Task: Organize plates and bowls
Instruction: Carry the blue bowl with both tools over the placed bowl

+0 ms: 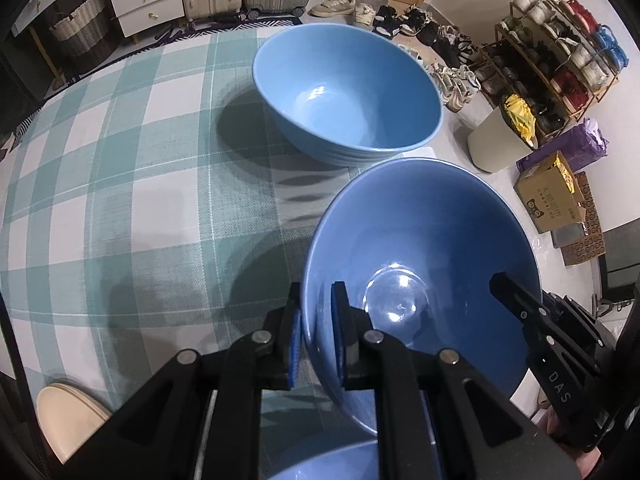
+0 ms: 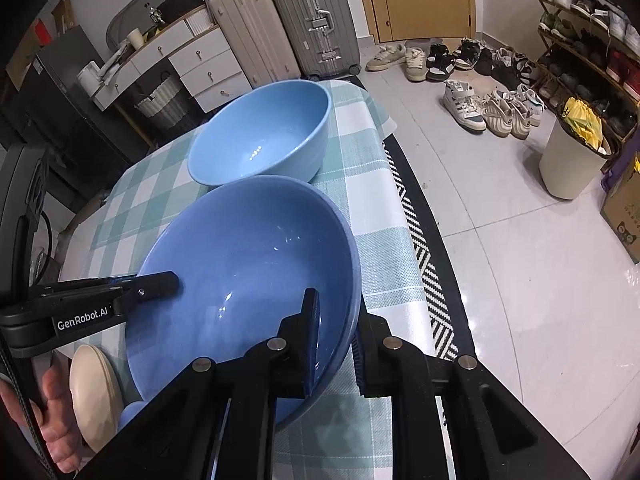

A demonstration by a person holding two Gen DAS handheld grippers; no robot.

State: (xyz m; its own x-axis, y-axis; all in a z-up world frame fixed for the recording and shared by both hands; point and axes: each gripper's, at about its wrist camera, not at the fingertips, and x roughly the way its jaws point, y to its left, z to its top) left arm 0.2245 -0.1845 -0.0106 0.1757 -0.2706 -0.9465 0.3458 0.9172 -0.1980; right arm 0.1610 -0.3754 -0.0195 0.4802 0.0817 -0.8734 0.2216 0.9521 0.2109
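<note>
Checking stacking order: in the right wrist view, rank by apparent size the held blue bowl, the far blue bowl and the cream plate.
1. Held blue bowl, though it is nearest the camera.
2. Far blue bowl.
3. Cream plate, partly hidden.

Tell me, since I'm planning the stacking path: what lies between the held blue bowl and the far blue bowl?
Only bare checked tablecloth between held blue bowl and far blue bowl, in the left wrist view.

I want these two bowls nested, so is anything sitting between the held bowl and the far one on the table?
Nothing visible does. The held bowl, pinched at opposite rims by the left gripper and right gripper, faces only bare checked tablecloth before the far bowl, which looks empty.
</note>
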